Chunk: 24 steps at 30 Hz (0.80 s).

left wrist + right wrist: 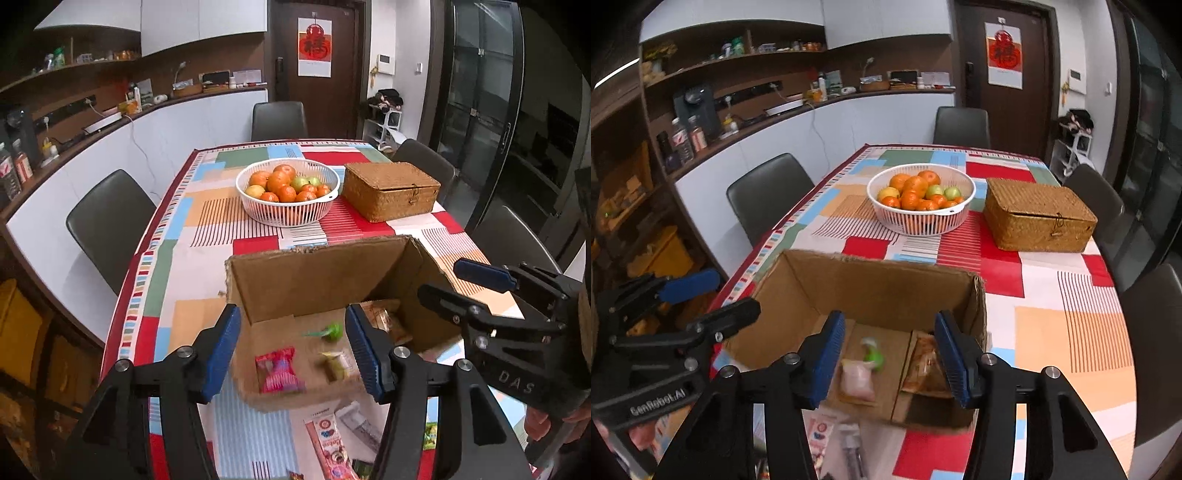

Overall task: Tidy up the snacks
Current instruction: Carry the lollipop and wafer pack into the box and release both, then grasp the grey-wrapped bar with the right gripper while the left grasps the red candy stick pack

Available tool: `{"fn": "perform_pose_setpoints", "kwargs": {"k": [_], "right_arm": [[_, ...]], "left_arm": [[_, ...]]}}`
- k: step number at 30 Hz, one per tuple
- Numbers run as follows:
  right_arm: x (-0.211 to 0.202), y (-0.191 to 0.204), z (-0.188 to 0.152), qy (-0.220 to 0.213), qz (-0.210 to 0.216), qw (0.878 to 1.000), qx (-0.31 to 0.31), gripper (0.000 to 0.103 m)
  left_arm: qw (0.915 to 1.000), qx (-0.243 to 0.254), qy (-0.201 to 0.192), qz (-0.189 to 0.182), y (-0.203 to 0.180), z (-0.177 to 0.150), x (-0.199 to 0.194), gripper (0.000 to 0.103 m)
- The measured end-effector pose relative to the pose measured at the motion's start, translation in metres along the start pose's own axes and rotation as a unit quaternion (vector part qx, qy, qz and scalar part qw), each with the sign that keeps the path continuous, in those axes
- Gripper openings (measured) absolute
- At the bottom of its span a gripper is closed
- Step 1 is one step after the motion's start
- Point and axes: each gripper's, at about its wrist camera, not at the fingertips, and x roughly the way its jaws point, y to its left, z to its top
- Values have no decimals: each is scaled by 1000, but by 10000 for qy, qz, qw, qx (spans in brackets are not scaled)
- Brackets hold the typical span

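An open cardboard box point(295, 280) point(871, 284) stands on the patterned table near me. Inside lie a pink-red snack packet point(277, 370) point(856, 382), a small green candy point(331, 331) point(873, 356), a yellow-green packet point(337, 365) and an orange-brown packet point(384, 321) point(923, 363). My left gripper point(293, 350) is open and empty over the box's near edge. My right gripper point(888, 360) is open and empty above the box; it shows at the right in the left wrist view point(454, 280). More snack packets point(328, 443) point(827, 439) lie on the table in front of the box.
A white basket of oranges and green fruit point(288, 192) point(919, 199) stands mid-table. A lidded woven box point(391, 190) point(1038, 219) sits to its right. Dark chairs point(107, 225) point(764, 195) surround the table. A counter with shelves runs along the left wall.
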Motion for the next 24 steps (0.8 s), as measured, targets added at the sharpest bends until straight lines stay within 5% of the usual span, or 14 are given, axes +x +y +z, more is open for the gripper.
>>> {"fn": "perform_pose_setpoints", "kwargs": {"k": [11,24], "right_arm": [[-42,24,-50,-89,200,9989,-403,52],[-55,28,-109,34,351,9982,-487,52]], "left_arm": [[9994,46,-227,-247,-9,-44,-46,58],[9987,192,84,-456,-28,-106,-50,59]]}}
